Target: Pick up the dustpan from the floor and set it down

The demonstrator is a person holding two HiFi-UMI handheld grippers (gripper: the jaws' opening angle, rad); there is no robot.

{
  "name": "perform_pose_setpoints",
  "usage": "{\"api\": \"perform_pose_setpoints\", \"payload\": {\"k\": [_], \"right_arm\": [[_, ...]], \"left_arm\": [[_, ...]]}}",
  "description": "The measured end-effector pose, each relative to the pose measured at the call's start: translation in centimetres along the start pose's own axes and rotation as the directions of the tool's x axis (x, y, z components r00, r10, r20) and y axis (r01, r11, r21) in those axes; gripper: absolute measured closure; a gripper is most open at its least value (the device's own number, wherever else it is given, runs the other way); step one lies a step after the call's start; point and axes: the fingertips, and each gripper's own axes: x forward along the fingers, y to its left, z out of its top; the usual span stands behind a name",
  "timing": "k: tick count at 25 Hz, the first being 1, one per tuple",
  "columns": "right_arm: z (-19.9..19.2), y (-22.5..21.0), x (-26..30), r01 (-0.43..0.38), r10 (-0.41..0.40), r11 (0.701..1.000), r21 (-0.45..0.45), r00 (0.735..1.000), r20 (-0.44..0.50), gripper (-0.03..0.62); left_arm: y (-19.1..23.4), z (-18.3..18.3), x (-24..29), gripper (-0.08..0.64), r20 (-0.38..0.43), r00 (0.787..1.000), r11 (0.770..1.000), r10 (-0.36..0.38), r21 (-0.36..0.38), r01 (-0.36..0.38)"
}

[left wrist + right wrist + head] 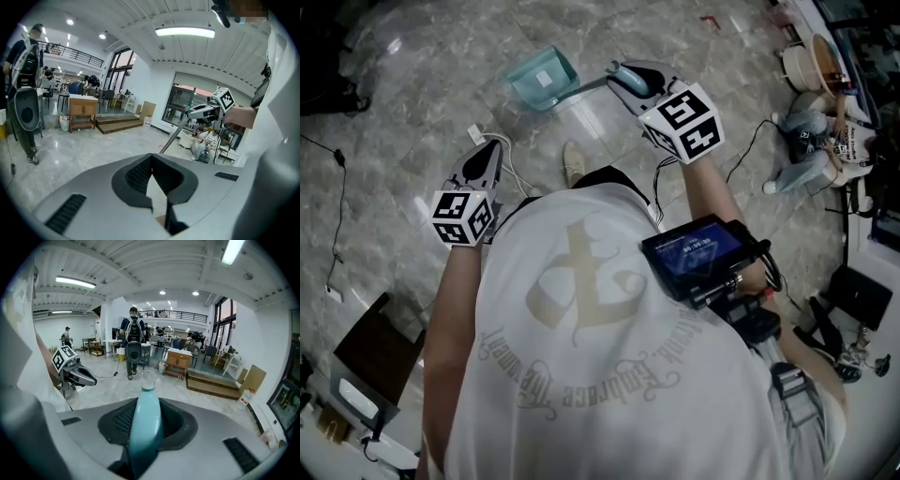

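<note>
Dustpan noted ahead of the person, over the grey marble floor — teal pan with a pale patch on it. Whether the pan rests on the floor or hangs clear of it cannot be told from above. A thin metal shaft runs from the pan back to a teal handle.

Right tongs are closed on that handle. In the right gripper view the handle is seen wedged between the two ribbed pads, which press against both its sides. Its rounded end sticks out past the tips.

Left tongs are held at lower left in the head view, well apart from the dustpan. In the left gripper view the tips are seen brought together with nothing between them — only a sliver of floor shows through the gap behind them. From that same view the right gripper and the shaft slanting down from it are visible at right.

Also noted:
- A shoe on the floor between the two grippers.
- A white cable on the floor just beside the left tongs.
- A device with a dark screen below the person's right arm.
- In the right gripper view, a person with a backpack standing in the hall beyond, with a wooden cabinet to the right of them.
</note>
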Motion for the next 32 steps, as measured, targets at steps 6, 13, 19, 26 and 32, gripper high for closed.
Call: {"api": "perform_pose_setpoints", "payload": {"k": [6, 13, 19, 26, 32], "right_arm": [[-0.9, -0.1, 0.3, 0.005, -0.004, 1.0, 0.024, 1.0, -0.018, 0.483], [-2.1, 0.4, 0.5, -0.002, 0.003, 1.0, 0.028, 0.999, -0.048, 0.483], [-2.2, 0.6, 1.2, -0.021, 0.021, 1.0, 0.004, 0.997, -0.071, 0.483], [-3.1, -1.3, 4.3, -0.072, 0.068, 0.997, -0.032, 0.992, -0.109, 0.483], [-3.3, -3.8, 10.8, -0.137, 0.132, 0.99, -0.019, 0.977, -0.166, 0.482]], "left_arm": [[0.1, -0.5, 0.3, 0.548, -0.012, 1.0, 1.0, -0.01, -0.028, 0.01], [-0.4, -1.4, 0.5, 0.548, -0.032, 0.999, 0.999, -0.019, -0.048, 0.018], [-0.4, -0.8, -0.5, 0.548, -0.037, 0.999, 0.998, 0.011, -0.056, -0.013], [0.2, -0.4, 0.8, 0.548, -0.056, 0.997, 0.994, 0.054, -0.087, -0.059], [4.3, 0.4, 3.6, 0.548, -0.087, 0.993, 0.985, 0.083, -0.147, -0.095]]}}
